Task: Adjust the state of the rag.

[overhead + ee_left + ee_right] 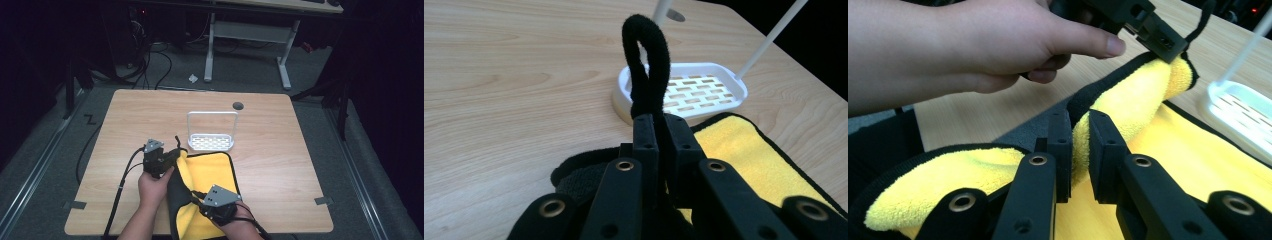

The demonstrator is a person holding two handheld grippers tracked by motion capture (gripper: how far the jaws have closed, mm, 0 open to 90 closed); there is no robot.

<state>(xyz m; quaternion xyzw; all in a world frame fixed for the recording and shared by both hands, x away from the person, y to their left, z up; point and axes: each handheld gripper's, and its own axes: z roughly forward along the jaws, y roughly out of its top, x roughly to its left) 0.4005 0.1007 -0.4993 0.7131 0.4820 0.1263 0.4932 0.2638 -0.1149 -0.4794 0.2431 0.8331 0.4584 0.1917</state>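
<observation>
yellow towel (210,175) with black edging, spread on the near middle of the worktop (125,120), its left edge lifted and rolled over toward the right. black hanging loop (646,60) at the far left corner standing upright, pinched at its base by the left gripper (172,155), fingers (645,135) clenched on it. right gripper (200,202) lower down on the same lifted edge, near the worktop's front rim, fingers (1060,145) grasping the folded yellow pile and its black border between them. between the two grips, a raised ridge of cloth, black border uppermost, yellow inside showing. rest of the towel flat, its right edge lying well inside the worktop's right rim, its far edge just beside the white slotted tray (211,142). white tray with tall wire handle (212,114) upright, near the worktop's centre. small dark round grommet (238,105) farther back, apart from the tray. open wood to the left of the left hand (154,187), broad and bare out to the left rim; likewise wide bare wood to the right of the towel. far strip behind the tray also free. near side tight: forearms and towel corner at the front rim. cables (122,185) trailing off the front left.
</observation>
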